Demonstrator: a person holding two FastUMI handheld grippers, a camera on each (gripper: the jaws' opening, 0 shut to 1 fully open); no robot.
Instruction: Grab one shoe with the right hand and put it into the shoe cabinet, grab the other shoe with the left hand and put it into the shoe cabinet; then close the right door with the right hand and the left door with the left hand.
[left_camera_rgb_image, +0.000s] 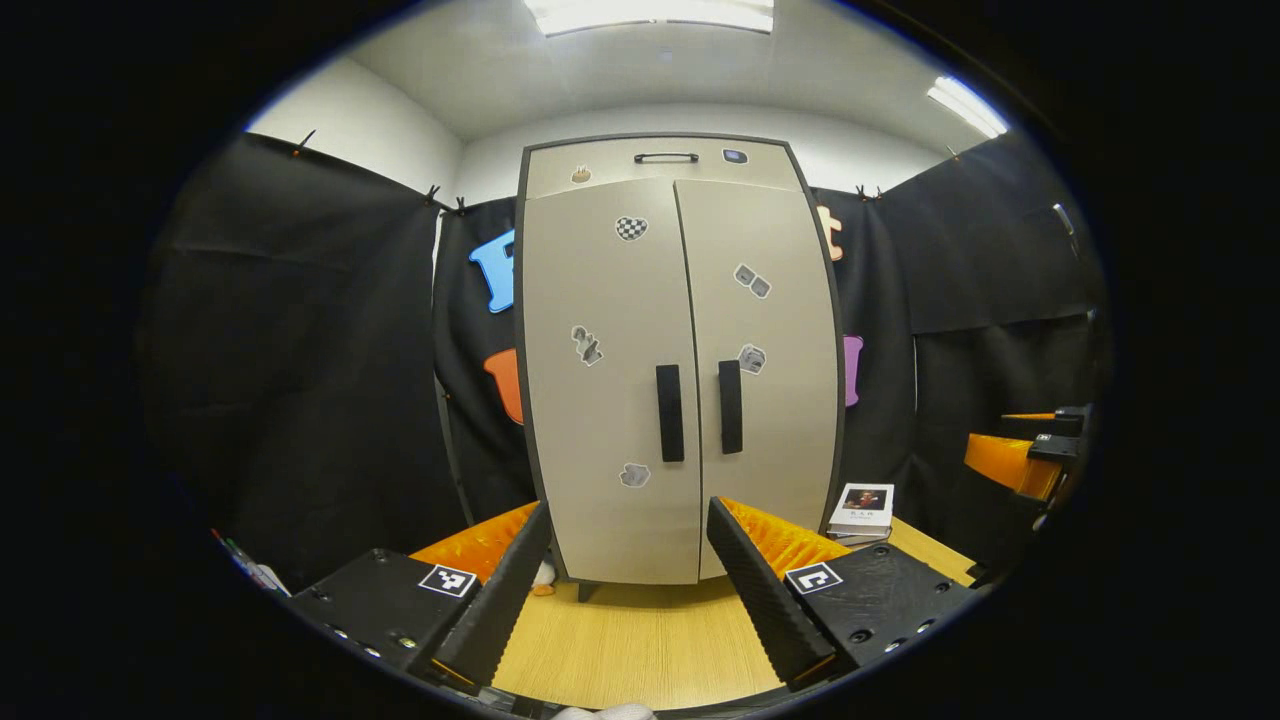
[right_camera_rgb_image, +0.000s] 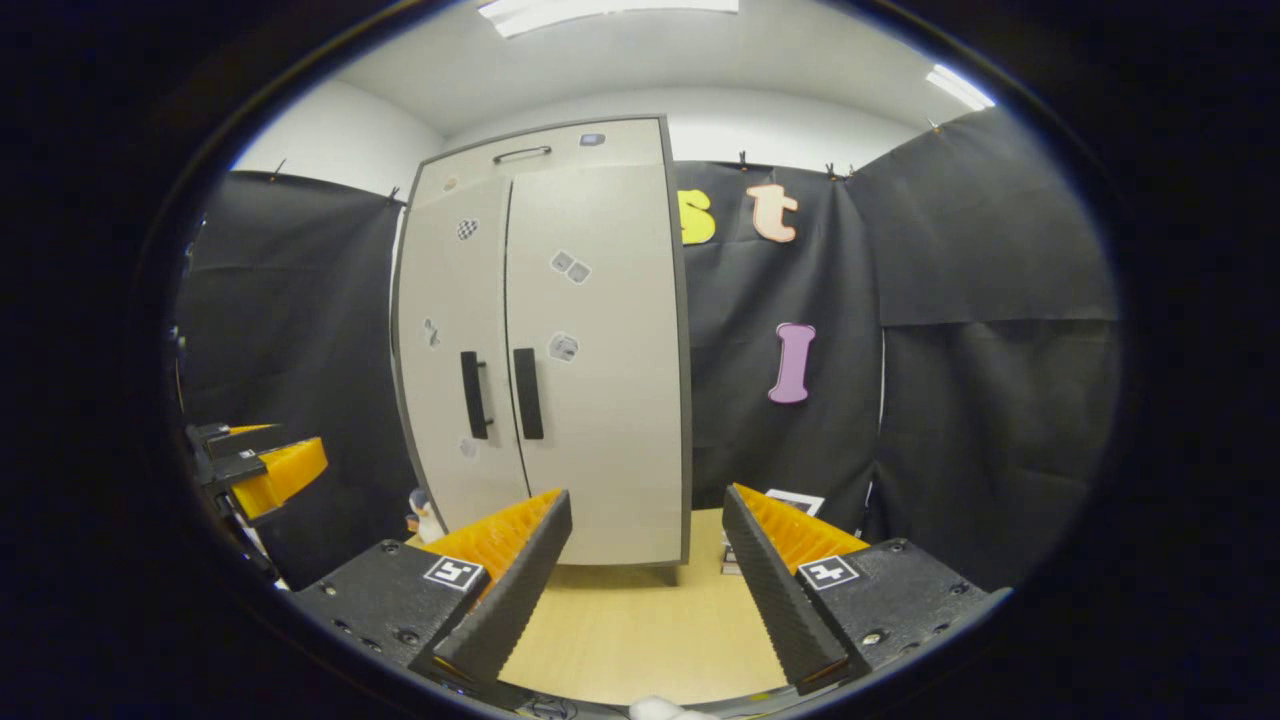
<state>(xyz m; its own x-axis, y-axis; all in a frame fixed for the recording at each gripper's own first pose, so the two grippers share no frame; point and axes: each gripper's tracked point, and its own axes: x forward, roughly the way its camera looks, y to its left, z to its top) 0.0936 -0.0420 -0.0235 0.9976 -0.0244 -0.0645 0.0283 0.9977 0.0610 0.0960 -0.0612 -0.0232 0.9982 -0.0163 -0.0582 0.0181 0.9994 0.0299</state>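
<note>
The beige shoe cabinet (left_camera_rgb_image: 680, 380) stands upright on the wooden table (left_camera_rgb_image: 640, 640), both doors shut, two black handles (left_camera_rgb_image: 700, 410) side by side at mid height. My left gripper (left_camera_rgb_image: 628, 590) is open in front of it, nothing between its fingers. In the right gripper view the cabinet (right_camera_rgb_image: 545, 350) stands to the left of centre, doors shut. My right gripper (right_camera_rgb_image: 645, 590) is open and holds nothing, aimed at the cabinet's right edge. The other gripper shows at the far right of the left gripper view (left_camera_rgb_image: 1030, 455) and the far left of the right gripper view (right_camera_rgb_image: 250, 465).
A small stack of books (left_camera_rgb_image: 862, 512) lies on the table right of the cabinet. A small figurine (right_camera_rgb_image: 425, 518) stands at the cabinet's left foot. Black cloth walls close in behind and at both sides. Bare tabletop (right_camera_rgb_image: 640, 630) lies between the grippers and the cabinet.
</note>
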